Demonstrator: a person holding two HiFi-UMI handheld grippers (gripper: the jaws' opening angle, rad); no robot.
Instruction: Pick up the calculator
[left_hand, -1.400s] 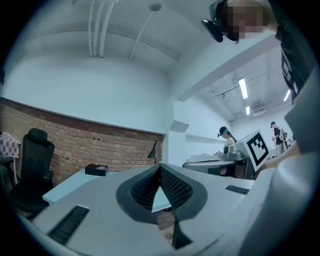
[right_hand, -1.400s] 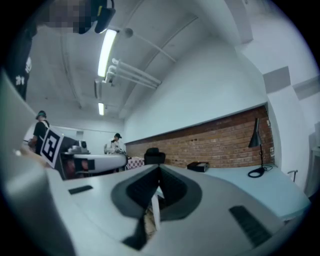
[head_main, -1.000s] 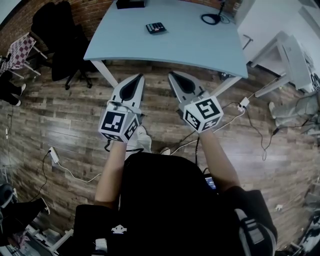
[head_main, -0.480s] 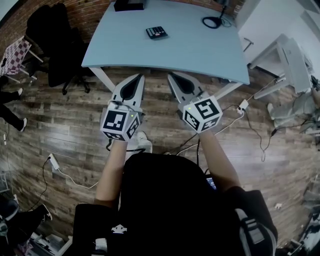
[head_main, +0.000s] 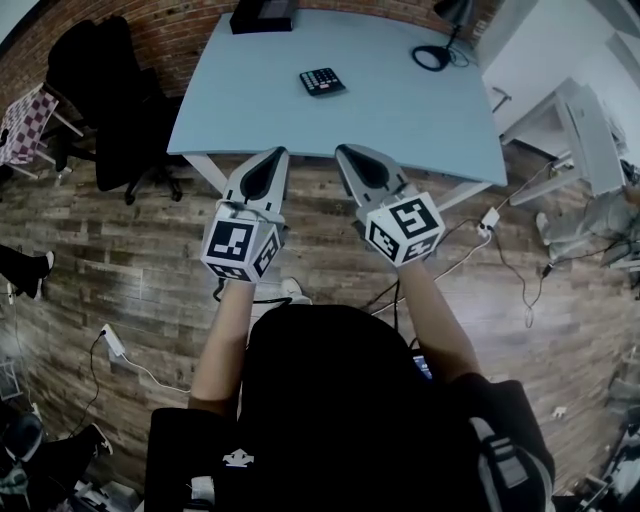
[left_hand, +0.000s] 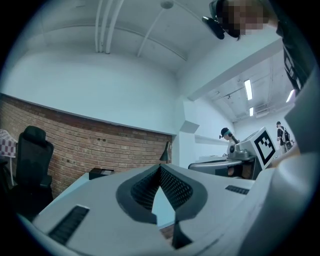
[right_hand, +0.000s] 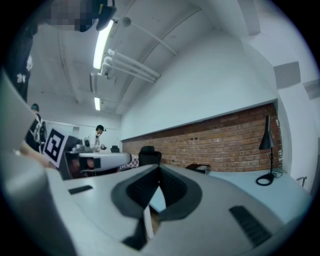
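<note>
Only the head view shows the calculator; it lies flat on the pale blue desk, toward the far side, well ahead of both grippers and apart from everything else on the top. The same view takes in the wood-plank floor with its cables, and a black office chair left of the desk.

The gripper views look level across the desk instead; they show a brick wall behind it, which the head view catches only along its upper edge. The right gripper view also shows a black lamp standing on the desk, a low black box, and people at a bench far off.

The left gripper has its jaws closed tip to tip with nothing between them, as the left gripper view shows; the right gripper is likewise closed and empty; both are held just short of the near desk edge.

The calculator is small, dark and squarish, with a grid of pale keys, and sits slightly askew to the desk edges.
</note>
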